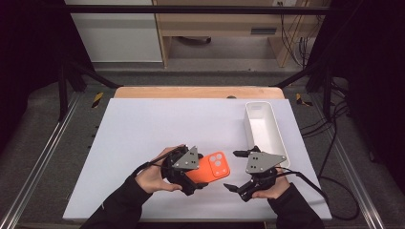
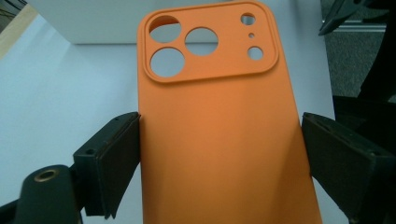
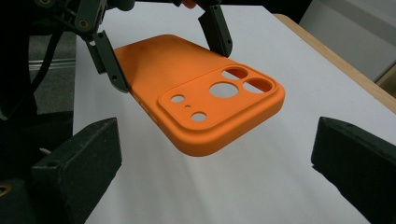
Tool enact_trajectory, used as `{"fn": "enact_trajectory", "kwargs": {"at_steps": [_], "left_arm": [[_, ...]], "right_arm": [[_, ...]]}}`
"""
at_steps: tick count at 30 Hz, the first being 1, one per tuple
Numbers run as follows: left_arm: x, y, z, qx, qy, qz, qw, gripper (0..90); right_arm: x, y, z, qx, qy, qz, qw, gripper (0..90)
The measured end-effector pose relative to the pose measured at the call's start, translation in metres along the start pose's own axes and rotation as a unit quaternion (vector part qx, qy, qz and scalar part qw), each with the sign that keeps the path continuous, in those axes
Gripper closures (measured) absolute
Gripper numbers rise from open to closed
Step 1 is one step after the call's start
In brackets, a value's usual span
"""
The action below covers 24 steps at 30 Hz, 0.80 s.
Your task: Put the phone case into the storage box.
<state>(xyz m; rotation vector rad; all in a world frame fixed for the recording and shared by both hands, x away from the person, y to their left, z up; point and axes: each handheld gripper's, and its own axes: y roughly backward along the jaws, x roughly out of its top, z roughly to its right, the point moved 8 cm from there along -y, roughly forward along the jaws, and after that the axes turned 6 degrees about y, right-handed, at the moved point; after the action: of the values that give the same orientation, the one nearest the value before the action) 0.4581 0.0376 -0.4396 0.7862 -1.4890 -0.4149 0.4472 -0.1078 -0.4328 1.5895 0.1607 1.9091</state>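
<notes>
Left tool (image 1: 198, 177) clamped across orange phone case (image 1: 213, 168) sides, right tool (image 1: 233, 170) open, empty; light, flexible, best gripped by long edges.

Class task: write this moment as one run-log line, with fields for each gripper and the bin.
left gripper: shut on phone case, lifted | right gripper: open, facing the case | white bin: empty

High view overhead; both close gripper views on orange phone case (image 2: 219, 135).

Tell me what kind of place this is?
Likely a lab data-collection station: a white-topped table inside a metal frame, cables on the floor, and hand-held grippers working an orange phone case beside a white bin.
</notes>
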Motion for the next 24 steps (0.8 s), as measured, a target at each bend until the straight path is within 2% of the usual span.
{"fn": "enact_trajectory", "kwargs": {"at_steps": [7, 24], "left_arm": [[0.002, 0.001, 0.004, -0.015, -0.009, 0.002, 0.9998, 13.4], [0.012, 0.004, 0.014, -0.033, -0.036, 0.012, 0.9987, 13.4]], "right_arm": [[0.001, 0.001, -0.002, 0.006, 0.005, 0.004, 1.0000, 2.2], [0.006, 0.000, -0.006, 0.036, 0.029, 0.004, 0.9989, 3.0]]}}
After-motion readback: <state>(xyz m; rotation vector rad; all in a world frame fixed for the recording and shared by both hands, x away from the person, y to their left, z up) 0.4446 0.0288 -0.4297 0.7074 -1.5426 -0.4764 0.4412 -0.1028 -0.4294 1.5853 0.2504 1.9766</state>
